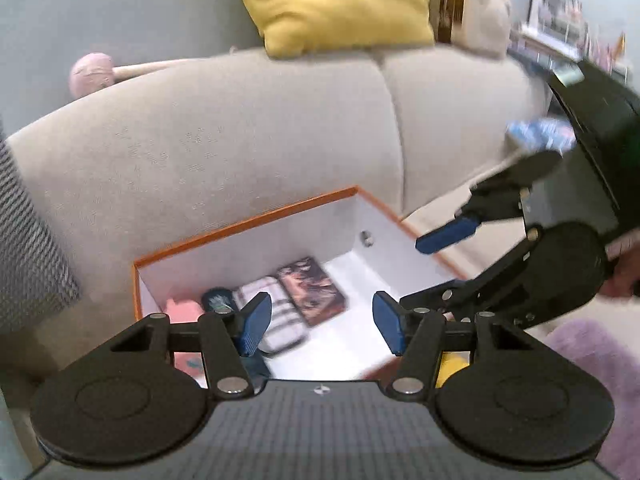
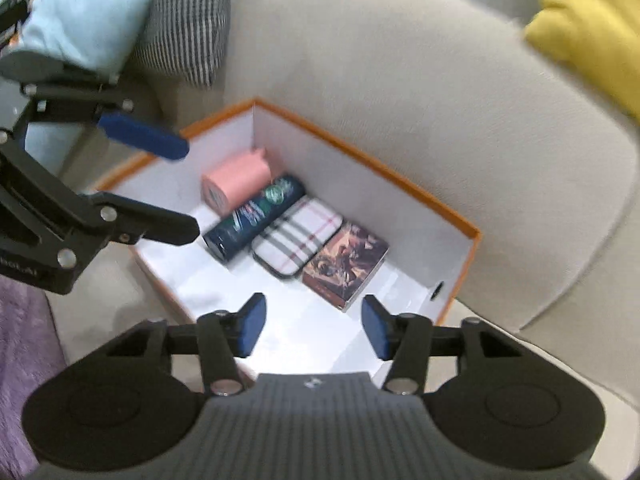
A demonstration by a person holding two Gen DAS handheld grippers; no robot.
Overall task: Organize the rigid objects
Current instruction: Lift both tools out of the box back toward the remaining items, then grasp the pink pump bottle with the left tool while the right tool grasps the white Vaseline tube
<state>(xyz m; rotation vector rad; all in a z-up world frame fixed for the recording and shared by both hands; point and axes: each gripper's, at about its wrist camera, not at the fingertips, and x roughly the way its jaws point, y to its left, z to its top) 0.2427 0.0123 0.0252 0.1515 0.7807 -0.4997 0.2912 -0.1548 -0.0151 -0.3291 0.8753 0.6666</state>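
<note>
An orange-rimmed white box (image 2: 360,160) sits on a beige sofa. Inside lie in a row a pink cylinder (image 2: 236,180), a dark blue can (image 2: 256,216), a plaid case (image 2: 298,236) and a picture-covered box (image 2: 346,264). The box rim (image 1: 248,220) and the same items also show in the left wrist view: the plaid case (image 1: 272,320) and the picture box (image 1: 312,292). My left gripper (image 1: 322,328) is open and empty over the box's near side. My right gripper (image 2: 312,330) is open and empty above the box floor. Each gripper shows in the other's view, the right (image 1: 480,220) and the left (image 2: 160,184).
A yellow cushion (image 1: 336,0) and a handbag (image 1: 472,8) rest on the sofa back (image 1: 240,128). A checked cushion (image 2: 188,20) and a light blue cloth (image 2: 84,16) lie to the left. A purple rug (image 1: 592,360) lies on the floor. A yellow object (image 1: 452,368) sits beside the box.
</note>
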